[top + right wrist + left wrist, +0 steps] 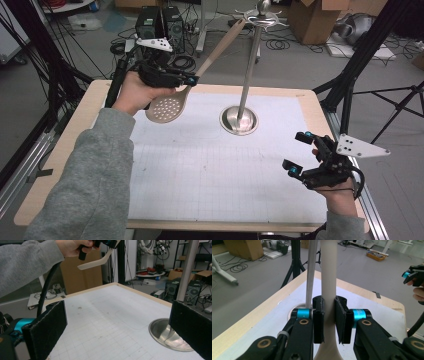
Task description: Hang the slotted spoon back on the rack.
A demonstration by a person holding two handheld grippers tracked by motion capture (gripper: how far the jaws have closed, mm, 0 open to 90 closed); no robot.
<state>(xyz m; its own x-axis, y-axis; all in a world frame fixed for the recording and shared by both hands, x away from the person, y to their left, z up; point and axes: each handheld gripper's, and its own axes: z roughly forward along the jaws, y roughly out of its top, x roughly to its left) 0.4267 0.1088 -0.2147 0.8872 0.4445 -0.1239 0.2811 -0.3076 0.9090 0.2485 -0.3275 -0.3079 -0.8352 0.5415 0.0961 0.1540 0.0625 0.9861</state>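
Ideally, the left gripper [181, 80], jaws clenched on the slotted spoon [167, 107], needed its handle tip steered onto the stand's hook [260, 20], while the right gripper [299, 154] waited with jaws released.

Your left gripper [192, 79] is raised over the far left of the table, jaws clamped, your left hand [134, 92] wrapped around its grip and the grey-sleeved forearm stretched forward. Your right gripper [299, 154] sits low at the near right, jaws spread wide and pointing left, your right hand [340, 192] behind it.
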